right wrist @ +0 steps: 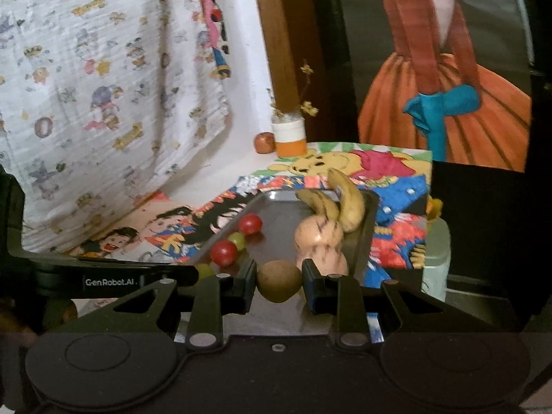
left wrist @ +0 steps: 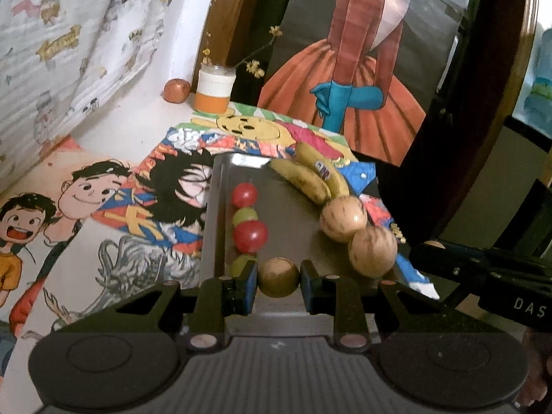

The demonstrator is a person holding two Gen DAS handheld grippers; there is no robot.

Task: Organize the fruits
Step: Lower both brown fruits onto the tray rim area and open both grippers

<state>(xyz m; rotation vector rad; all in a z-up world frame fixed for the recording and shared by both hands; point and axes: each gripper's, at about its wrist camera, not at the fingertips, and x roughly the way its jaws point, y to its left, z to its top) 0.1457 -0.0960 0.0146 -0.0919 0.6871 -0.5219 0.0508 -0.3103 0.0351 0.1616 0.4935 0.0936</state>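
Left wrist view first: the left gripper [left wrist: 278,277] is pinching a small round brown fruit [left wrist: 278,277] between its blue pads, right over the near end of a metal tray [left wrist: 293,207]. On the tray there's a line of little fruits along the left side, red tomato [left wrist: 244,195], green grape [left wrist: 245,216], another red one [left wrist: 250,236], then a green one [left wrist: 240,263] just beside the left finger. Two tan pears [left wrist: 372,246] sit at the tray's right edge, touching each other, with two bananas [left wrist: 312,176] behind them. An orange-and-white jar [left wrist: 214,88] and a small orange fruit [left wrist: 176,90] are far back on the worktop.

Right wrist view: the right gripper [right wrist: 279,281] is clamped on its own brown round fruit [right wrist: 278,280], near the tray's [right wrist: 276,207] front corner. Same row of tomatoes and grapes [right wrist: 229,245] on the left, pears [right wrist: 319,241] and bananas [right wrist: 336,203] just behind the fruit.
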